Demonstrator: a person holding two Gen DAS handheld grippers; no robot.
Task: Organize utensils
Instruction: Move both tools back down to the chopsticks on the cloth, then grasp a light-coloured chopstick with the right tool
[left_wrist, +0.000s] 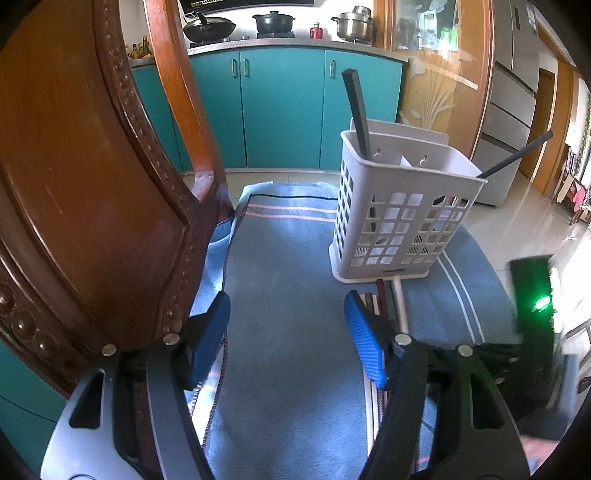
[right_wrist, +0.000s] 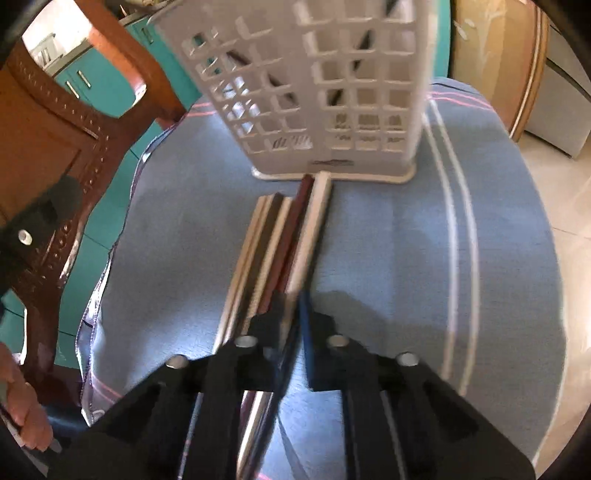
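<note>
The right hand-held gripper (right_wrist: 295, 306) is hovering low over the blue towelling cloth (right_wrist: 369, 258) that is covering the worktop, its black fingers pressed together. In the blurred right wrist view they are meeting right at the near end of a bundle of long, slim chopsticks (right_wrist: 280, 236) in pale, brown and dark red tones. Whether the tips are actually pinching one stick cannot be told.

The bundle is lying flat on the cloth, its long axis running from the fingertips towards twelve o'clock, so the sticks are pointing almost straight along the gripper's own line. Their far ends are stopping just short of, or touching, the foot of the white perforated plastic utensil basket (right_wrist: 325, 92).

The left hand-held gripper (left_wrist: 288, 325) is standing spread, its blue ribbed pads (left_wrist: 365, 343) holding nothing, only bare cloth between them. From it the same chopsticks (left_wrist: 384, 302) are lying at about two o'clock, partly hidden behind its right finger, so the right hand appears much the nearer for a pick-up.

Further off, the basket (left_wrist: 399, 218) is standing upright at one o'clock, with two black sticks (left_wrist: 356, 110) already leaning inside. A carved brown wooden chair back (left_wrist: 92, 184) is crowding the nine o'clock side
</note>
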